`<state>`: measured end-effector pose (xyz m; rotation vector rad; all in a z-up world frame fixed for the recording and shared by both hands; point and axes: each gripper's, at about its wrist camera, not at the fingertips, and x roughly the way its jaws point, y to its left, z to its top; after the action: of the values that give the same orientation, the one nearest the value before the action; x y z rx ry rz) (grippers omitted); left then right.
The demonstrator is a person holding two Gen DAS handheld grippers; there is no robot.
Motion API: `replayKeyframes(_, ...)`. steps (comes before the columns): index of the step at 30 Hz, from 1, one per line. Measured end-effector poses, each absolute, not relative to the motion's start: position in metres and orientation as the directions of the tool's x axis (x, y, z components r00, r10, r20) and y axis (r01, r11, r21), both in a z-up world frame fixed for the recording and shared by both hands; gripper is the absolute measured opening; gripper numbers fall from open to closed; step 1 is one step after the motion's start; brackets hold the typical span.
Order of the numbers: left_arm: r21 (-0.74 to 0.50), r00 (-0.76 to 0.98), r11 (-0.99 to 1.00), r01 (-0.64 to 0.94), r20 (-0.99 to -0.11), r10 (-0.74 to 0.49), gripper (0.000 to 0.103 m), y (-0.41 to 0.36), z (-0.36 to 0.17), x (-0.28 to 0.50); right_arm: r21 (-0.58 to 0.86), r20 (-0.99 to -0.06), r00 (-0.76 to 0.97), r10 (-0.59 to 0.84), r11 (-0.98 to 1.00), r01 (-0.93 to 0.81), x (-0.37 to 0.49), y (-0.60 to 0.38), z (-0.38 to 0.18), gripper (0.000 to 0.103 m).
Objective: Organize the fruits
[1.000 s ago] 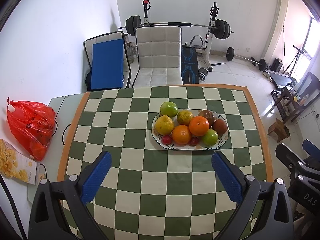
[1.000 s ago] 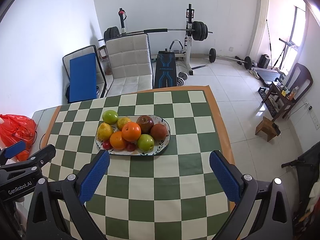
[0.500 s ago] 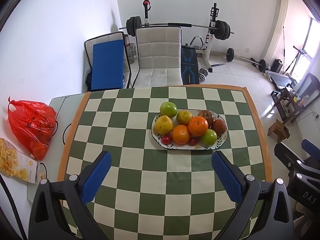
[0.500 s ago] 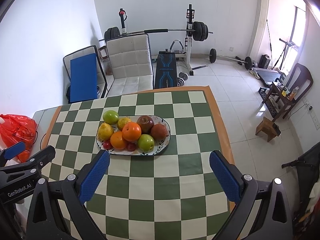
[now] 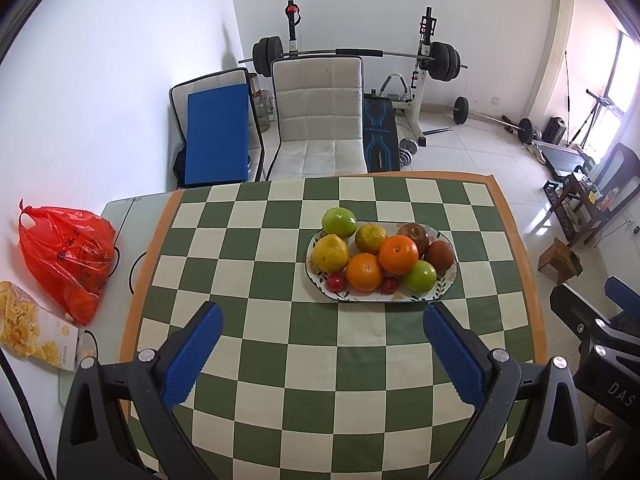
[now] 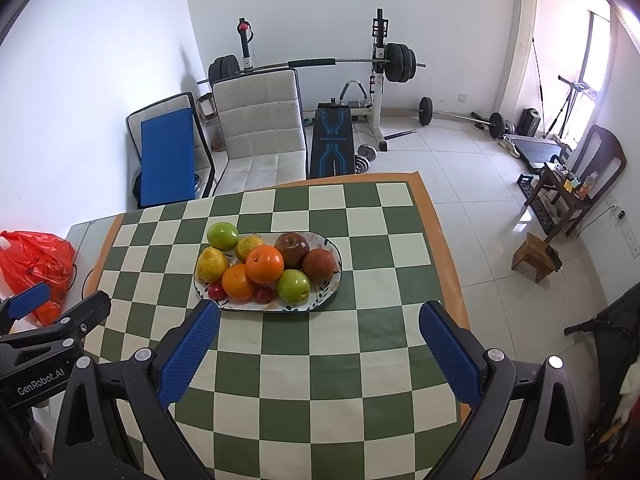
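Nothing is shifting: your fruit plate (image 5: pixel 447 276) is still sitting mid-tablecloth (image 5: pixel 256 280), both grippers (image 5: pixel 322 354) (image 6: pixel 320 350) hovering wide open. Only your left view is showing the snack box (image 5: pixel 36 326) beside the red bag (image 5: pixel 66 256).

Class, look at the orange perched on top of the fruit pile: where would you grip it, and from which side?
Likely from above. The top orange sits highest on the plate, its upper half exposed, neighbours crowding its lower sides. Close the fingers across its widest part; either open gripper would do.

Black gripper frames, blue textured fingers (image 5: pixel 192 356), silver screws, "GenRobot.AI" marking
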<state>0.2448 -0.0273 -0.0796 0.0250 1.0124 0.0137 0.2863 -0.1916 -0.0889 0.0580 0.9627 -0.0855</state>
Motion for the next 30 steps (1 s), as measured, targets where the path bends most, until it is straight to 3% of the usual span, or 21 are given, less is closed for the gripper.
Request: replayKeyframes(30,0.039,0.540,0.999,0.008,-0.841,0.029,0.102,-0.0225,-0.0739,0.2471,0.007,-0.821,0.568,-0.051,0.995,0.099,0.2862,-0.1884,-0.0827,0.102)
